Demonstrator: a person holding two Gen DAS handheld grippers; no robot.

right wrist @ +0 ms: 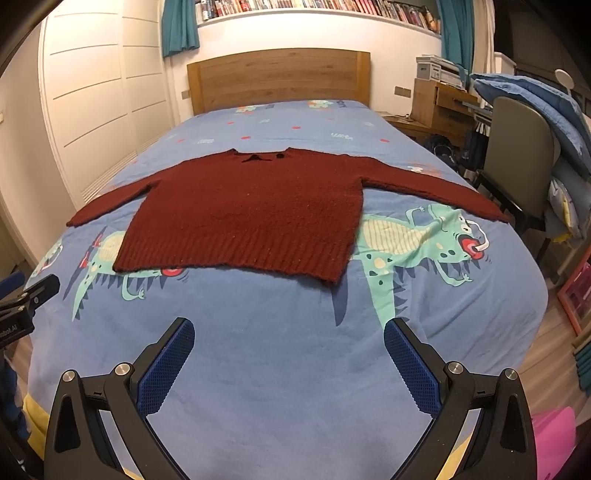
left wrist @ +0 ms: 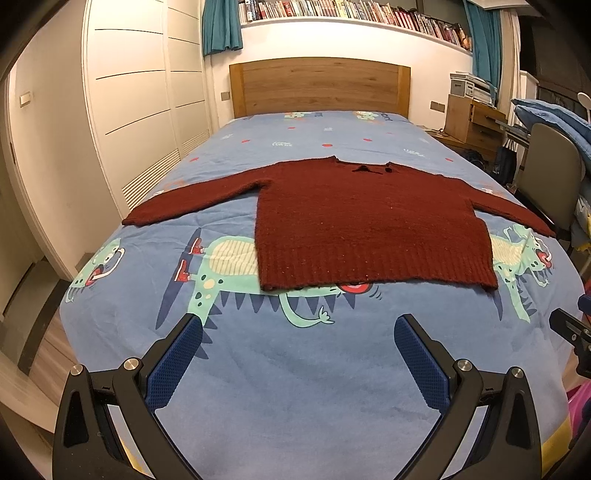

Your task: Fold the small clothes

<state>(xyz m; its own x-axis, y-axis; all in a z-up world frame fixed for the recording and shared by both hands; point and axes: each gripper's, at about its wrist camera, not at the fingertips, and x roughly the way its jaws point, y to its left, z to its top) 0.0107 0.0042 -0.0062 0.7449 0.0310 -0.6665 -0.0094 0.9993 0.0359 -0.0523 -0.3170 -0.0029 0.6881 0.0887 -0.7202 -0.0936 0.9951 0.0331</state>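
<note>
A dark red knitted sweater [left wrist: 369, 221] lies flat on the bed, both sleeves spread out sideways, collar toward the headboard, ribbed hem toward me. It also shows in the right wrist view [right wrist: 251, 214]. My left gripper [left wrist: 298, 328] is open and empty, held above the bedsheet short of the hem. My right gripper [right wrist: 289, 328] is open and empty, also short of the hem. Part of the right gripper [left wrist: 572, 332] shows at the right edge of the left wrist view, and part of the left gripper [right wrist: 26, 299] shows at the left edge of the right wrist view.
The bed [left wrist: 295, 387] has a blue sheet with green dinosaur prints and a wooden headboard [left wrist: 319, 85]. White wardrobes [left wrist: 140, 92] stand to the left. A chair [right wrist: 517, 155] with piled blue bedding, a wooden desk [right wrist: 439, 107] and a bookshelf [left wrist: 351, 9] stand at right and back.
</note>
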